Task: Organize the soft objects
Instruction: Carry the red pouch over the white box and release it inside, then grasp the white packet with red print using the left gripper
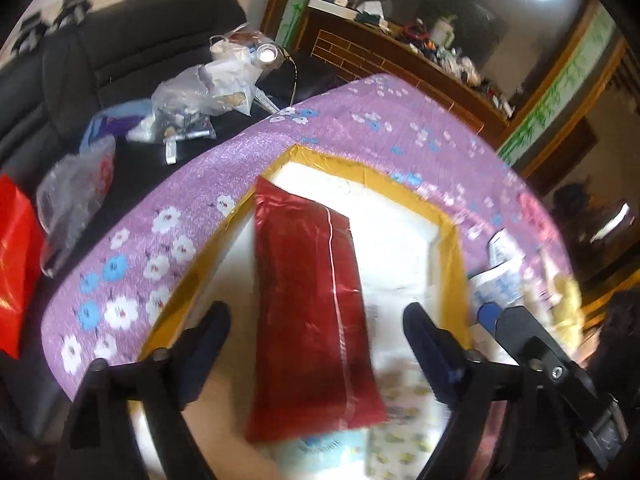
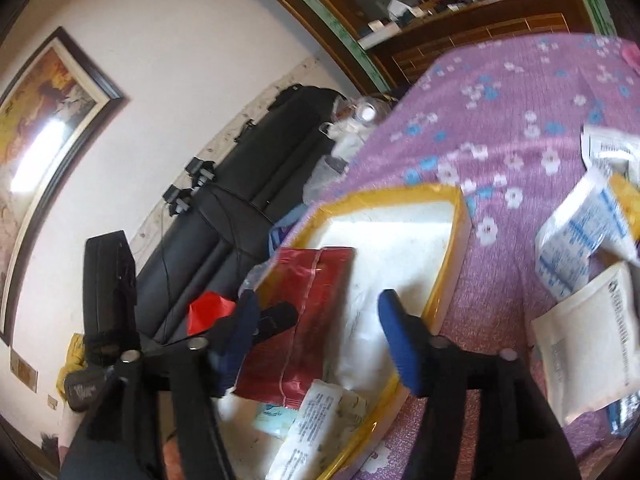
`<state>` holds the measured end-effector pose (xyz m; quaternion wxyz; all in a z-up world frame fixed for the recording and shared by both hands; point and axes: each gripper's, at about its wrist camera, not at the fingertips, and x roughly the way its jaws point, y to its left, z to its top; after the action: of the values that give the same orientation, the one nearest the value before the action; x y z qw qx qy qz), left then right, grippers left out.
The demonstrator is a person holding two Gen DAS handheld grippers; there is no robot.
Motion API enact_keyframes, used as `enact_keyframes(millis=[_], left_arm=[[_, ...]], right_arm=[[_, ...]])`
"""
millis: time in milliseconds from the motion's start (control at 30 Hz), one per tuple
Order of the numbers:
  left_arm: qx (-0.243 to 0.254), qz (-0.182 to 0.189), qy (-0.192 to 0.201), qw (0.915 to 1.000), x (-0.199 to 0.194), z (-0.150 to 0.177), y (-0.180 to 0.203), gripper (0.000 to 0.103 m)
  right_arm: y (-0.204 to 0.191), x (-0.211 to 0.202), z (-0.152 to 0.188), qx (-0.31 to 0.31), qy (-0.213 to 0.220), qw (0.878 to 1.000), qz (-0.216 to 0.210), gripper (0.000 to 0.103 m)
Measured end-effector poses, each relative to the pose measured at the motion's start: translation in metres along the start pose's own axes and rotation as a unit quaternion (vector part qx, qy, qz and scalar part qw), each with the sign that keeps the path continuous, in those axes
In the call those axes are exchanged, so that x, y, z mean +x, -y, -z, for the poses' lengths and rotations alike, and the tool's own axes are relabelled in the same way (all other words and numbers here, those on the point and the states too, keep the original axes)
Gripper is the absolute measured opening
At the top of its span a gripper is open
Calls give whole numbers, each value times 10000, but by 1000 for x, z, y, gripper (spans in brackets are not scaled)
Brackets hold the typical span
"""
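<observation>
A red foil pouch [image 1: 304,264] lies lengthwise in a white tray with a yellow taped rim [image 1: 360,170] on a purple floral cloth [image 1: 168,184]. My left gripper [image 1: 316,316] is open above the pouch, one finger on each side with gaps to it. In the right wrist view the same pouch [image 2: 304,344] rests in the tray [image 2: 400,194], and my right gripper [image 2: 318,300] is open over it with nothing pinched. A white patterned pack [image 1: 404,420] and a light blue pack [image 1: 320,452] lie at the tray's near end.
More soft packs lie on the cloth right of the tray: a white and blue one [image 2: 580,240] and a plain white one [image 2: 588,340]. A black sofa [image 1: 80,60] behind holds plastic bags [image 1: 192,92] and a red bag [image 1: 16,264]. A wooden cabinet [image 1: 380,52] stands beyond.
</observation>
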<state>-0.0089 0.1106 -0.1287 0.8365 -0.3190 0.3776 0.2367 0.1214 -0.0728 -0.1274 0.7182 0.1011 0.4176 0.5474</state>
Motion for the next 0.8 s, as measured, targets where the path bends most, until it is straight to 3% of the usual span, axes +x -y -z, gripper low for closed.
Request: enact_keyframes(millis=[167, 333, 433, 567, 800], left_arm=[[-4, 308, 389, 9988, -37, 14, 10, 92], [787, 800, 706, 9912, -70, 42, 58, 94], [1454, 1221, 375, 9811, -69, 64, 102, 95], [2389, 1675, -363, 9558, -51, 101, 156, 95], [3217, 1565, -1066, 9277, -27, 148, 193, 95]], right_arm=[[12, -37, -5, 341, 141, 9992, -179, 69], [28, -99, 11, 406, 347, 9981, -323, 71], [46, -136, 30, 356, 473, 9982, -123, 72], [83, -175, 53, 648, 596, 9960, 128, 72], [131, -207, 75, 1126, 699, 9903, 426, 72]])
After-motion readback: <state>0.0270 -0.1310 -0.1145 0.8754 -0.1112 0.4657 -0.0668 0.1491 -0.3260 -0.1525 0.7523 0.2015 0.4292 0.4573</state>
